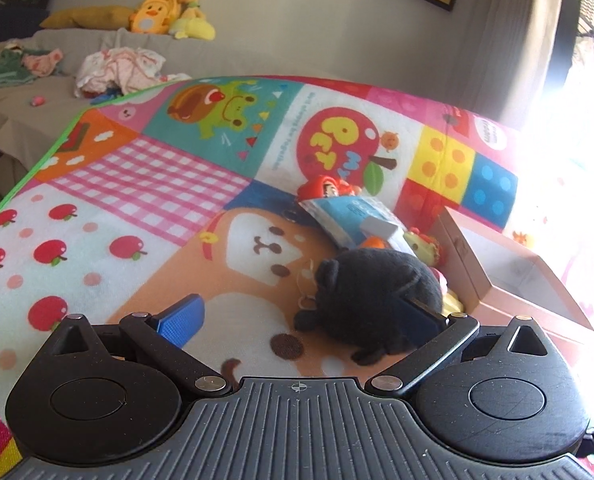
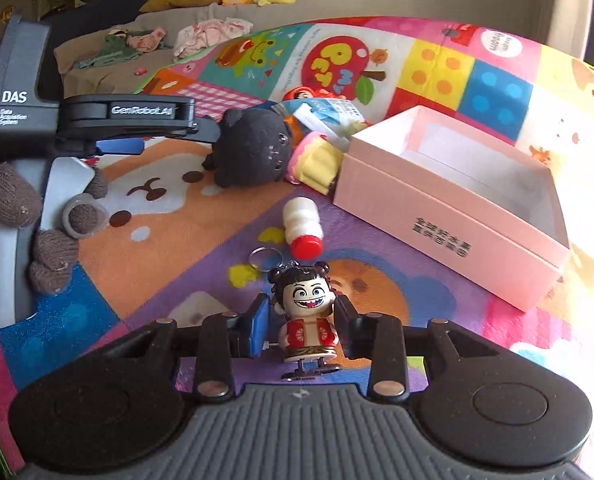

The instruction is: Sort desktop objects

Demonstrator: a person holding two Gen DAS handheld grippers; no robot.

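Surface: a bright cartoon-patterned play mat [image 2: 497, 92] carried everything.
Right gripper [image 2: 301, 326]: its jaws stood either side of a small grinning wind-up figurine [image 2: 307, 316] with a keyring; the blue pads lay close to the toy's sides, but whether they pressed on it could not be told.
Figurine: it stood upright near the mat's near edge, long axis vertical, squarely between the right jaws.
Left gripper [image 1: 297, 316]: jaws wide apart, holding nothing, with a black plush toy [image 1: 373, 300] just ahead and toward its right finger.
Box: an open pink cardboard box [image 2: 437, 216] lay toward the mat's right edge, empty as far as the view showed.
Other items: a small white bottle with a red cap [image 2: 303, 226] lay on its side between figurine and box.
Key relation: the right hand was plainly nearer the figurine; the box lay ahead and to its right.
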